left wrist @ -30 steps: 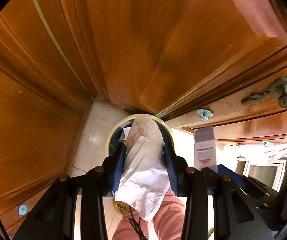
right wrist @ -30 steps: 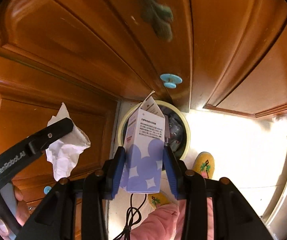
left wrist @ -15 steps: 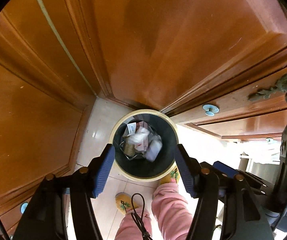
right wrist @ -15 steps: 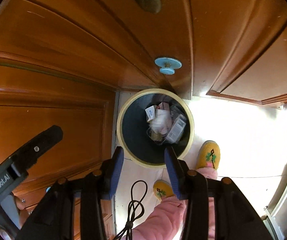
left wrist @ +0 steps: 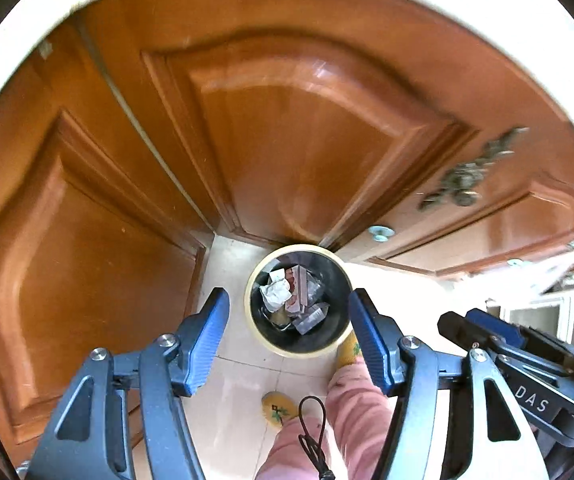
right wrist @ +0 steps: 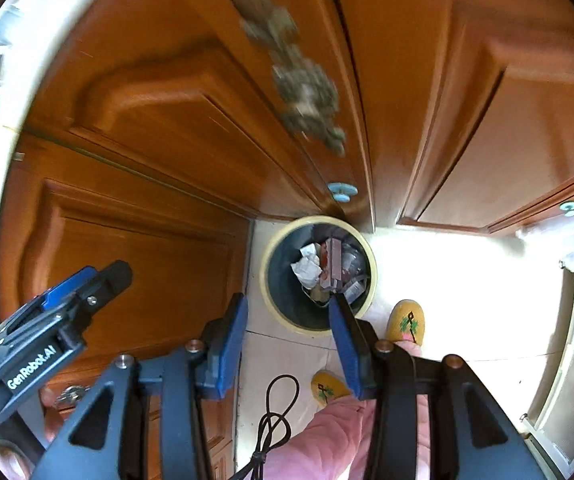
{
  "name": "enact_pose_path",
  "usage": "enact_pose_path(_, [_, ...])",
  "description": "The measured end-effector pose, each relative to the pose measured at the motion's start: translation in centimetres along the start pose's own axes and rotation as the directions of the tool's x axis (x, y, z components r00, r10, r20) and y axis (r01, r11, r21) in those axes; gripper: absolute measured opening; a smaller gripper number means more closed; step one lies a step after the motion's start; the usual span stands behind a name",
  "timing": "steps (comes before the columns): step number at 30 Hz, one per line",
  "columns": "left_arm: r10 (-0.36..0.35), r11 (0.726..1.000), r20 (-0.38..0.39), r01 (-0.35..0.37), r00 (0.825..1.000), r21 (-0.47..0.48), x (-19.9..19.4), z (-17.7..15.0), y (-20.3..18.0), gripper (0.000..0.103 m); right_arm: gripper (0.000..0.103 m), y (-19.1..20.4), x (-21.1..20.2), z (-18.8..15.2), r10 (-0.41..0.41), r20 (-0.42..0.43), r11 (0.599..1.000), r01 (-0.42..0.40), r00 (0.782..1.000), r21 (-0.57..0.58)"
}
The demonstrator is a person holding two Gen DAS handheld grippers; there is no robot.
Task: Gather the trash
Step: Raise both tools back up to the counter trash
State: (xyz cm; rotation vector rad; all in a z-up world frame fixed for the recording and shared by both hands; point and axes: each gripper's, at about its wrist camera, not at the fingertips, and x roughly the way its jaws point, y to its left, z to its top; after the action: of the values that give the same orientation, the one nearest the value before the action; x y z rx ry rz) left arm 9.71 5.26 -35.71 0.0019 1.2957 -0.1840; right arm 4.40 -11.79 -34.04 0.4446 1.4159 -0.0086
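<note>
A round dark bin with a cream rim [left wrist: 261, 336] stands on the pale floor against wooden cabinets; it also shows in the right wrist view [right wrist: 370, 256]. Inside lie crumpled white paper [left wrist: 275, 293], a carton and other wrappers [right wrist: 333, 264]. My left gripper [left wrist: 289, 322] is open and empty, high above the bin. My right gripper [right wrist: 289, 320] is open and empty, also above the bin. Each gripper shows in the other's view: the right one at the lower right in the left wrist view [left wrist: 487, 332], the left one at the left in the right wrist view [right wrist: 87, 292].
Wooden cabinet doors [left wrist: 295, 140] with ornate metal handles [left wrist: 463, 184] and blue knobs [right wrist: 342, 191] surround the bin. The person's pink-trousered legs [left wrist: 351, 400] and yellow slippers [right wrist: 406, 322] stand beside it. A black cord [right wrist: 275, 412] hangs below. A white countertop edge curves across the top.
Both grippers opened and dropped the crumpled paper and the carton into the bin. Since then both have risen, so the bin looks smaller.
</note>
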Motion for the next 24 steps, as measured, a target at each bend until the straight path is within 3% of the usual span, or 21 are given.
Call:
enact_pose_path(11, [-0.028,0.999,0.089,0.023,0.996,0.048,-9.3,1.7,-1.7,0.061,0.043,2.5,-10.1,-0.3,0.012,0.149,0.998,-0.003,0.989,-0.062])
enact_pose_path(15, [-0.024,0.998,0.145,0.015,0.989,0.06,-12.0,2.2,-1.9,0.062,0.043,3.7,-13.5,-0.3,0.011,0.224,0.996,0.009,0.974,-0.09])
enact_pose_path(18, [-0.01,0.998,0.19,-0.003,0.982,0.064,-14.5,2.7,-2.1,0.071,0.043,4.4,-15.5,-0.1,0.002,0.259,0.994,0.027,0.966,-0.11])
enact_pose_path(24, [-0.007,0.999,0.257,-0.007,0.966,0.052,-18.3,3.5,-2.1,0.072,0.043,5.0,-18.7,0.6,0.01,0.295,0.992,0.027,0.955,-0.123])
